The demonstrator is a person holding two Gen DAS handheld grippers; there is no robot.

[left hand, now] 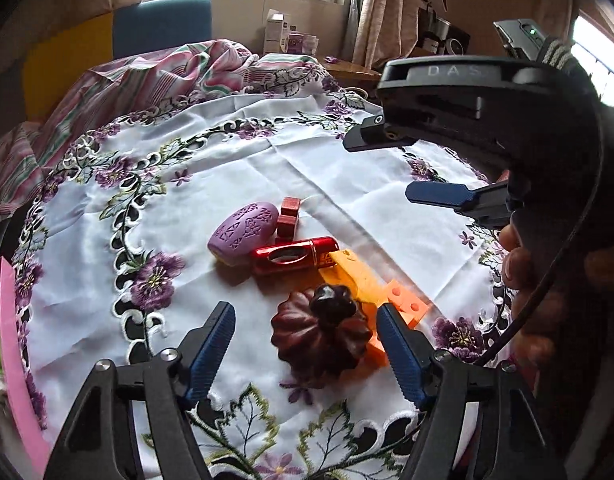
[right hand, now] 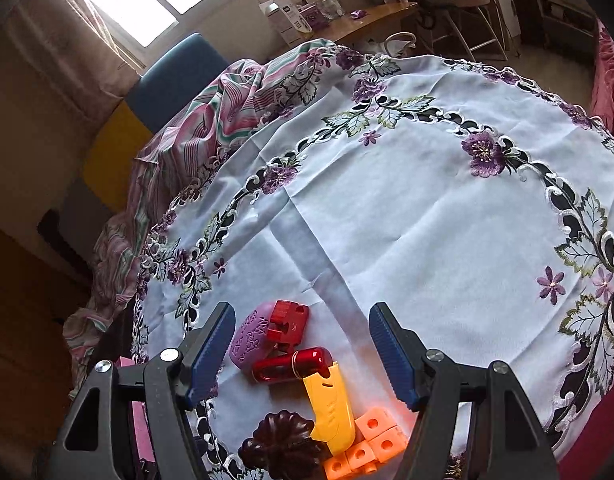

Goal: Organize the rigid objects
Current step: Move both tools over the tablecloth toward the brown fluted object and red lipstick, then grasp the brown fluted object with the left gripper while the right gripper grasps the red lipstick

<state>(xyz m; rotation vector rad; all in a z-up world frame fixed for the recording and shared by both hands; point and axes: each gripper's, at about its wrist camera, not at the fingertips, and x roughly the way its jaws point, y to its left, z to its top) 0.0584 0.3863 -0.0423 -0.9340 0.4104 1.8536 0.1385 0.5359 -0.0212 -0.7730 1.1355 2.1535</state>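
Left gripper point(left hand: 307, 340): jaws apart, straddling the dark pumpkin figure point(left hand: 319, 332), pads not pressing
Right gripper point(right hand: 301, 344): wide, empty, above the pumpkin figure
Red tube point(left hand: 293, 256): just beyond the pumpkin figure

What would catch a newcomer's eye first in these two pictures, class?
A tight cluster of small bright things on the embroidered white tablecloth: a dark pumpkin-shaped piece between the open left tongs, with a shiny red cylinder and a lilac oval just beyond. The yellow piece and orange blocks lie beside them.
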